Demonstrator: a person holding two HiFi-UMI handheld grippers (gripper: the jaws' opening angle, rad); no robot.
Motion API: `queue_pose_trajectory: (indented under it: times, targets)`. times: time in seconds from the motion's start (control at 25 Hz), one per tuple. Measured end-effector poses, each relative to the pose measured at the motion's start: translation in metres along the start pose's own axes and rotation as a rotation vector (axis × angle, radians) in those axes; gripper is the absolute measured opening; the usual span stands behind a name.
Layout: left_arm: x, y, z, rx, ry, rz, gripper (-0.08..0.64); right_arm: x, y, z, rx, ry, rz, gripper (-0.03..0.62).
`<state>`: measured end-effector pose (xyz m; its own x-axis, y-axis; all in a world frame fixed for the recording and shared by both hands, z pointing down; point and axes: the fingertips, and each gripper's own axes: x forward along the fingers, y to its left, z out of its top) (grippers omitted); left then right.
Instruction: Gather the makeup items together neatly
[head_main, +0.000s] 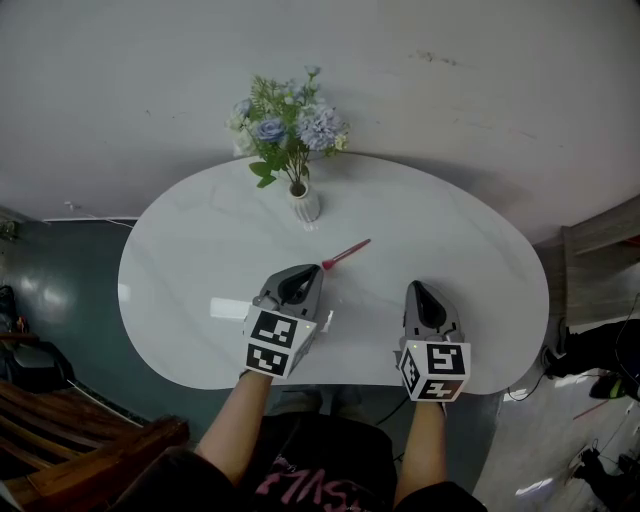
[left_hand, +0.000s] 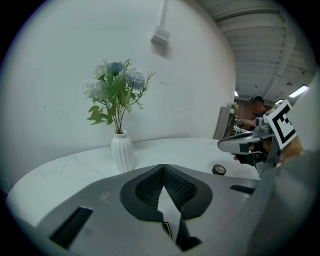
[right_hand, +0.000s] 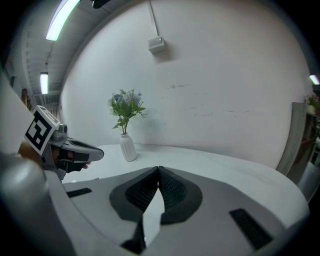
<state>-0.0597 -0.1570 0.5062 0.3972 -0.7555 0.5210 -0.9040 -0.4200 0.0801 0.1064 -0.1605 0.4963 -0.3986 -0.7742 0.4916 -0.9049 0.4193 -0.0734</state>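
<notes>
The head view looks down on a white rounded table (head_main: 200, 230) set against a pale wall. A white ribbed vase (head_main: 305, 205) of blue and white flowers (head_main: 290, 125) stands at the table's far edge, in the upper centre of the frame.

A slim pink makeup stick (head_main: 346, 253) lies on the tabletop just below and to the right of the vase. It lies slantwise, with its brighter end toward the lower left. That end is close to the nose of the left gripper (head_main: 300, 274) and is not touching it.

The left gripper view also shows a small round dark pot (left_hand: 218, 170) on the table at the right of the frame. The head view does not show this pot.

The left gripper is over the near middle of the table. Its two jaws are closed tip to tip with nothing between them. The right gripper (head_main: 418, 290) is to its right, near the table's front edge and well apart from the pink stick. Its own view shows its jaws also meeting at the tips and empty. Both grippers point toward the wall.
</notes>
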Motion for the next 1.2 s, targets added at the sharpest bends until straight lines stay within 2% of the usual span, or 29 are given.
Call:
queue_pose_trajectory:
  times: [0.2,0.36,0.52,0.6,0.84,1.0,1.2]
  targets:
    - [0.013,-0.001,-0.006,0.091,0.071,-0.017,0.011,0.004,-0.001,-0.002,0.015,0.002,0.004,0.063]
    - [0.027,-0.007,-0.012,0.128,0.130,-0.085,0.017,0.005,-0.003,-0.003,-0.007,0.009,-0.005,0.063]
    - [0.048,-0.013,-0.030,0.308,0.263,-0.137,0.112,0.006,-0.006,-0.005,0.001,0.010,-0.014,0.063]
    - [0.060,-0.013,-0.031,0.378,0.303,-0.156,0.129,0.008,-0.008,-0.006,0.007,0.013,-0.017,0.063]
    - [0.089,-0.017,-0.038,0.512,0.413,-0.213,0.130,0.009,-0.013,-0.011,0.023,0.021,-0.029,0.063]
    - [0.100,-0.017,-0.047,0.535,0.463,-0.225,0.130,0.009,-0.020,-0.015,0.036,0.026,-0.043,0.063]
    - [0.109,-0.015,-0.057,0.476,0.503,-0.228,0.130,0.010,-0.026,-0.019,0.049,0.035,-0.055,0.063]
